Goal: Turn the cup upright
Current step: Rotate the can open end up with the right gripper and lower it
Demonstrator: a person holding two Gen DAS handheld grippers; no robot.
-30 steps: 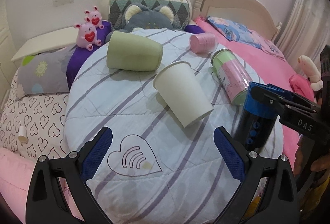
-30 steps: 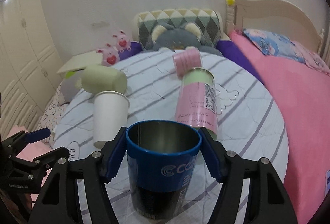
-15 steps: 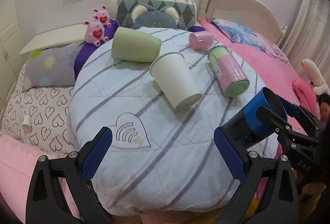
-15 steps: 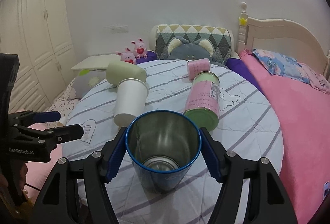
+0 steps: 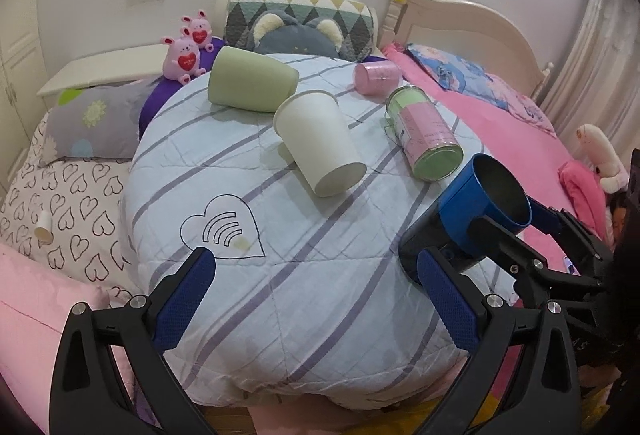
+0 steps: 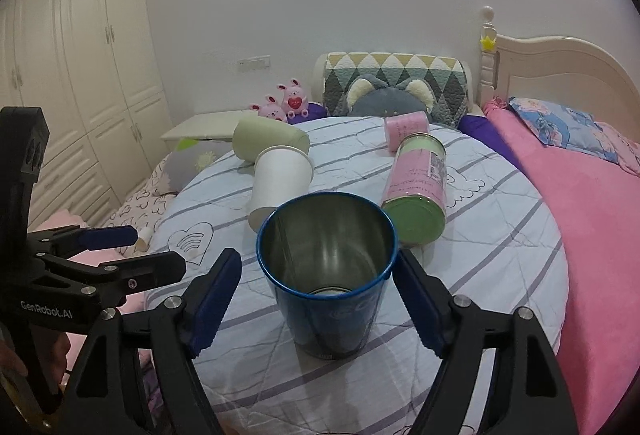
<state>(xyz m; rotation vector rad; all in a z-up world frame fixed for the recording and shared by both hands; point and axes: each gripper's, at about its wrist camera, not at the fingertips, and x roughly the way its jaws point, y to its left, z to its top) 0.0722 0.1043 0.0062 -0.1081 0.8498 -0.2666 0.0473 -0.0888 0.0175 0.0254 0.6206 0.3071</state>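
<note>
The round striped counter (image 6: 500, 235) lies beside a pink bed (image 6: 592, 203), its near rim curving just under both tongs. The left tongs (image 5: 316, 299) gape wide over bare cloth near the heart print. The right tongs (image 6: 316, 289) stand apart at either side of the blue cup (image 6: 326, 275), seemingly not touching it. The cup stands mouth-up near the front edge. Behind it lie a pink-green can (image 6: 418, 191), a white paper cup (image 6: 280, 183), a green cup (image 6: 268, 139) and a small pink cup (image 6: 404, 129).

Left hand-held gripper (image 5: 316, 299) spread wide, unladen; right hand-held gripper (image 6: 316, 299) parted, both low and level.
</note>
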